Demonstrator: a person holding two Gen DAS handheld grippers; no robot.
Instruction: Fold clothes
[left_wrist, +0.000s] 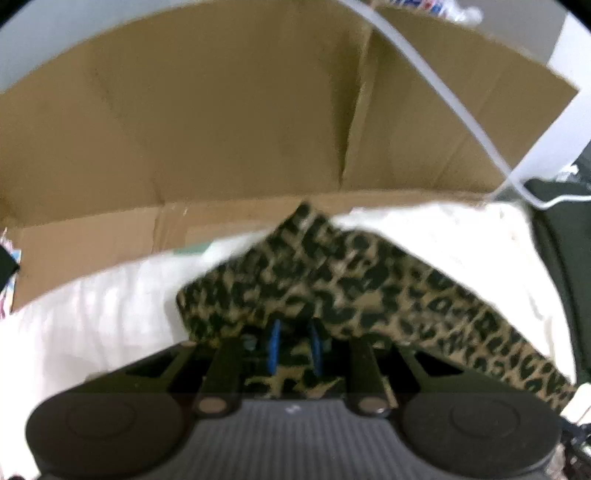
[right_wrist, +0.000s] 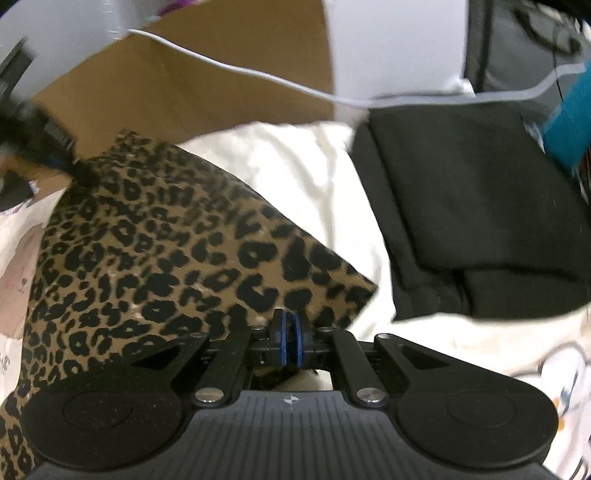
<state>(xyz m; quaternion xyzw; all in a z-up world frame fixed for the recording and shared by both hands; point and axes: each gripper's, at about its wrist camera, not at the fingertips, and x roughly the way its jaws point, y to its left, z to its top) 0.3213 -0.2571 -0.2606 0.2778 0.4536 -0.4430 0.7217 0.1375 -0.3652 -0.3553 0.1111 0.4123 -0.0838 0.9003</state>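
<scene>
Leopard-print cloth (right_wrist: 155, 236) cut off lower left; left wrist view blurred.

Brown cardboard sheet (left_wrist: 229, 122) standing beyond the gripper, creased down its middle, white cable (right_wrist: 258, 74) strung across above the gripper, white bedding (right_wrist: 306, 173) spread beneath, teal object (right_wrist: 570, 122) at far upper right, blurred

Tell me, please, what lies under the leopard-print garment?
The leopard-print garment lies on a white sheet; what the sheet itself covers, and anything beneath the garment's middle, is hidden.
</scene>
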